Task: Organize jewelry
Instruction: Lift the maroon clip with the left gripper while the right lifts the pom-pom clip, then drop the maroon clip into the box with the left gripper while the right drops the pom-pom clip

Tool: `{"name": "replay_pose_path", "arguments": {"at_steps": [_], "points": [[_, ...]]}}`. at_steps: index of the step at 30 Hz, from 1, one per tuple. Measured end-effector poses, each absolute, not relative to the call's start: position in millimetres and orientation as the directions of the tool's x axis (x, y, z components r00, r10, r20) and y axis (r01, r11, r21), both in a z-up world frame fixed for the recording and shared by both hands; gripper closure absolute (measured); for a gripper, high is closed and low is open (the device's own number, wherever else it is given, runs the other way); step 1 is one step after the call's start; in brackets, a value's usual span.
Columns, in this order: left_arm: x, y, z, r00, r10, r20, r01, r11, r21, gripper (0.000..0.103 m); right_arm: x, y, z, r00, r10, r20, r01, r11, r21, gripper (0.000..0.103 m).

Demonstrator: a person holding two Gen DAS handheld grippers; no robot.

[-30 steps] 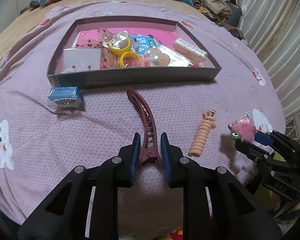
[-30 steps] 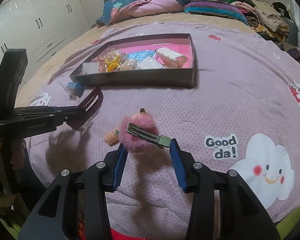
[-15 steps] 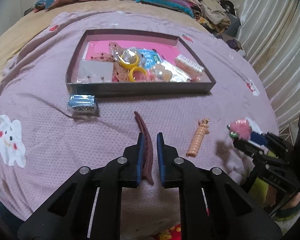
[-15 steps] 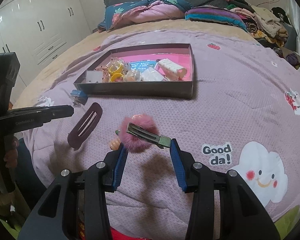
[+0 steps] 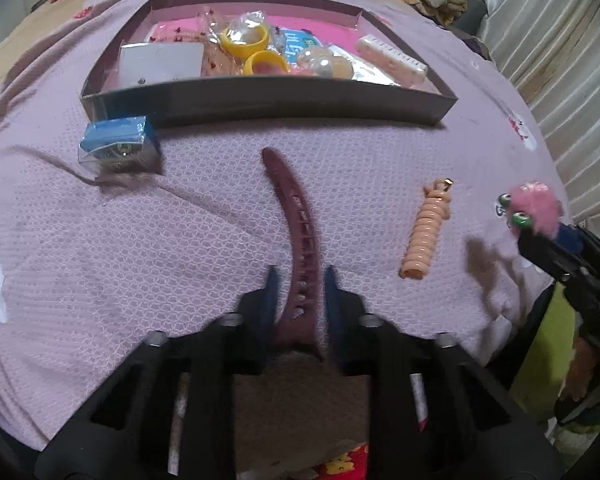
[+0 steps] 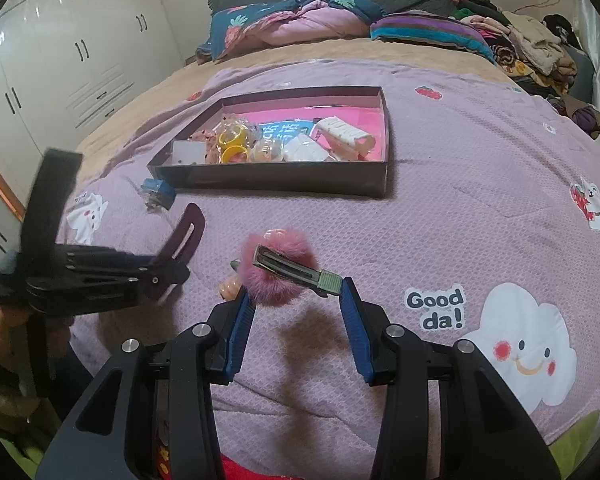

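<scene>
left gripper [image 5: 298, 294]: jaws reopened a touch, maroon banana clip [image 5: 296, 240] loosely between pads, lowered toward bedspread [image 5: 180, 248] short of tray [image 5: 260, 98] | coil tie [image 5: 426, 236]: loose | right gripper [image 6: 298, 300]: part-open, unmoved, gripping pompom clip [image 6: 284, 268]; neither stowed

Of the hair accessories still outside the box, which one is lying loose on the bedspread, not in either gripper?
The peach spiral hair tie. The maroon hair clip sits in the left gripper, and the pink fluffy clip in the right gripper.
</scene>
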State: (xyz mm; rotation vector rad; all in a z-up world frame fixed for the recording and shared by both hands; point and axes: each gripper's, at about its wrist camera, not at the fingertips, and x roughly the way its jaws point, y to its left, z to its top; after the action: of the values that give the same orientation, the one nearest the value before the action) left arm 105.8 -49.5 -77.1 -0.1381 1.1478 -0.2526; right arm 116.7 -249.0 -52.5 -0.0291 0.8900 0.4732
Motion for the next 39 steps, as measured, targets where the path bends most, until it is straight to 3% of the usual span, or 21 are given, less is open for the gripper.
{"name": "replay_pose_path", "arguments": {"at_steps": [19,39], "points": [[126.4,-26.8,16.7,0.572,-0.274,-0.773,0.128,0.961,-0.245,0.097,142.1,-239.9,-20.8,0.572,0.411,-0.71,-0.429,0.888,0.169,0.062],[172.8,0.1,38.6,0.627,-0.251,-0.737,0.081,0.963,-0.258,0.097,187.6,-218.1,3.8,0.598,0.42,-0.683,-0.432,0.886,0.167,0.062]]}}
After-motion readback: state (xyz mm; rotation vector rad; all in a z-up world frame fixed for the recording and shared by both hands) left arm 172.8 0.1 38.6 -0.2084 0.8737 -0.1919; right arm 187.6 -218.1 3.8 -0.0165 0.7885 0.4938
